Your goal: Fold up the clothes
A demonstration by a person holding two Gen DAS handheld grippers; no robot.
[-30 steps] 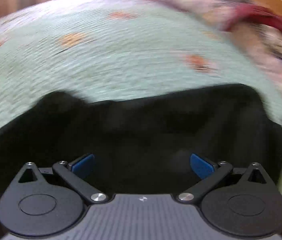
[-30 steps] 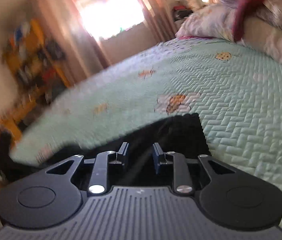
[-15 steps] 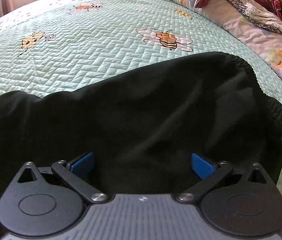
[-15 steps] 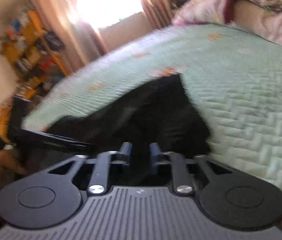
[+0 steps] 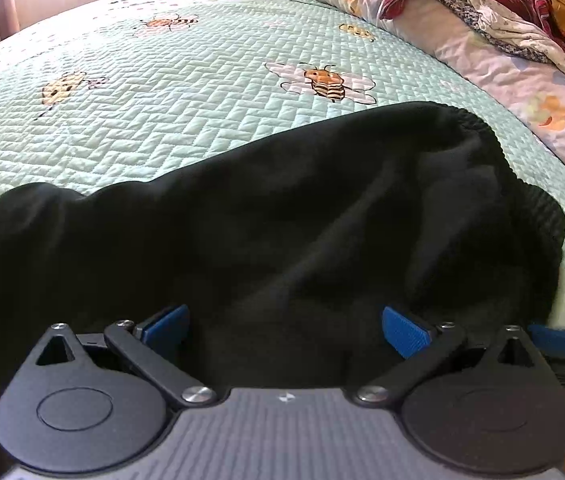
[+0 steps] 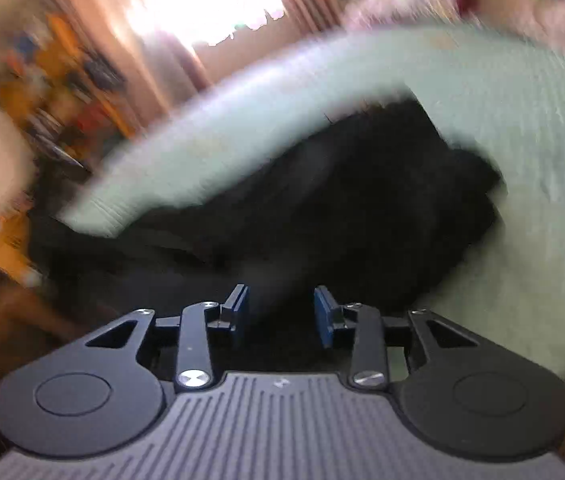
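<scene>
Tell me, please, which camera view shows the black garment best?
The left wrist view: it is sharp and shows the black garment spread across the quilt, ribbed edge included. The right wrist view shows only a motion-blurred dark mass.

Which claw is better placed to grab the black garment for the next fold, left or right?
Left, probably: the left claw hangs wide open just over the black garment. The right claw has just been opening, its gap narrower, and blur hides whether cloth sits between.

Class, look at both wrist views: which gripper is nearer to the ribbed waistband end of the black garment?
Right. In the left wrist view, the waistband lies far right of the open left gripper, and the right gripper pokes in just below it. The right view is blurred.
</scene>
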